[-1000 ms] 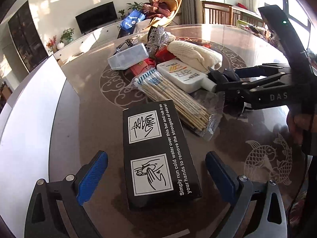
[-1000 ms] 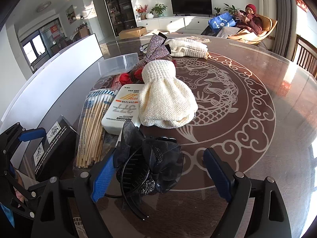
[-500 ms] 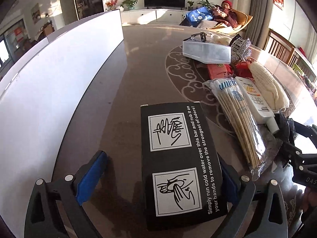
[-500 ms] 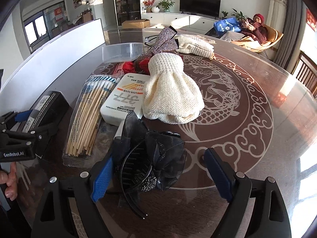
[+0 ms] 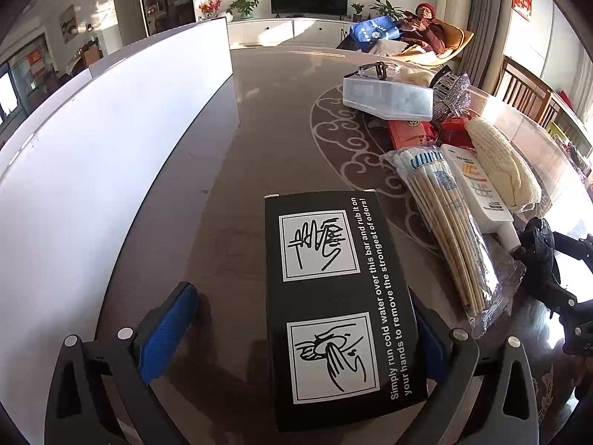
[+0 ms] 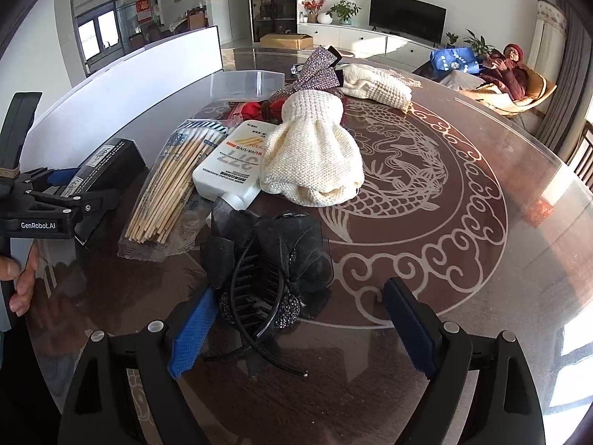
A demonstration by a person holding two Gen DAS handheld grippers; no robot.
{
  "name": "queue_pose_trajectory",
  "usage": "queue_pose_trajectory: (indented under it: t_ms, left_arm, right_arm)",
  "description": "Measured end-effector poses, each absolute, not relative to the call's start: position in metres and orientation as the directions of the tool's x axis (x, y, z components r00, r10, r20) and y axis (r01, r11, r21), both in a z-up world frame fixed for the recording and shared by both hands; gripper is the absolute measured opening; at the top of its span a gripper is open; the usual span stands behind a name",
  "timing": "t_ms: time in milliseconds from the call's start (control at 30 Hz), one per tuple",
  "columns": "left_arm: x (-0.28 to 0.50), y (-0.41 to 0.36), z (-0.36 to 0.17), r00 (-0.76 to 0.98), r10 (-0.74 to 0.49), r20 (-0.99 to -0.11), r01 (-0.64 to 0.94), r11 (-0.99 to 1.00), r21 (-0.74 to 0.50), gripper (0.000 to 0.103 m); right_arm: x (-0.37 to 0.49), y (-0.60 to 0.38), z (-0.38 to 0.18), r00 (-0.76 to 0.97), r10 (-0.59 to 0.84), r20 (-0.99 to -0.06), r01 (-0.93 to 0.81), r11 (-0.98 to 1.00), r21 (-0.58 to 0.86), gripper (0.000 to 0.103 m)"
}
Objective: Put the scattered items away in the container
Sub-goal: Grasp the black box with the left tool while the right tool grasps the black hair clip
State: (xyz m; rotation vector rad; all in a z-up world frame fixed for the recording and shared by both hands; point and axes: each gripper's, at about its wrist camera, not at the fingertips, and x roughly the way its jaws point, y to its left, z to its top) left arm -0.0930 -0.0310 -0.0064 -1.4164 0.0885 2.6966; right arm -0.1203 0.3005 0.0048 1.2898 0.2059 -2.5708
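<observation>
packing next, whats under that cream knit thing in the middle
The cream knit piece overlaps one edge of the white sunscreen bottle and something red behind it. Whatever else lies beneath is covered.

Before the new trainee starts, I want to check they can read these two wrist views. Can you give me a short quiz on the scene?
1. True or false: the left tongs have the black box between their fingers.
2. What lies right in front of the right tongs? A) the white bottle B) the black hair clip C) the clear plastic container
3. What lies directly between the box and the white bottle?

Key: 1 true. 2 B. 3 the bag of wooden sticks.
</observation>
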Motion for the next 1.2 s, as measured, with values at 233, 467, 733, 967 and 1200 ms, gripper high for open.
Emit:
queue_pose_trajectory:
  t_ms: [233,467,733,967,1200]
  left_arm:
    - [-0.0915,-0.0312,-0.0027,-0.567,0.050,-0.822,-0.102,-0.995,0.010,0.103]
    - [-0.0918,-0.0304,-0.0028,-0.567,0.050,-0.822,-0.102,-0.995,0.010,0.103]
    - [-0.0909,-0.0311,-0.0029,-0.568,0.049,-0.822,-0.102,-0.995,0.011,0.103]
    - [-0.0910,-0.0311,-0.0030,-0.568,0.049,-0.822,-0.102,-0.995,0.011,0.103]
    - [-0.0911,-0.0310,-0.0032,-0.568,0.049,-0.822,-0.102,-0.995,0.011,0.103]
  right_arm:
    - [-0.1211,0.3007,0.0048,-0.573,-0.164,-0.803,0.289,-0.957,-0.011,0.090]
    - [-0.1211,0.3008,0.0047,-0.573,-0.165,-0.803,0.289,-0.957,-0.010,0.090]
    - [-0.1228,0.3016,0.0040,-0.572,-0.168,-0.803,0.289,-0.957,-0.006,0.090]
    - [-0.1225,0.3015,0.0040,-0.572,-0.168,-0.803,0.289,-0.957,-0.006,0.090]
    - [-0.1224,0.3015,0.0040,-0.572,-0.168,-0.803,0.289,-0.957,-0.005,0.090]
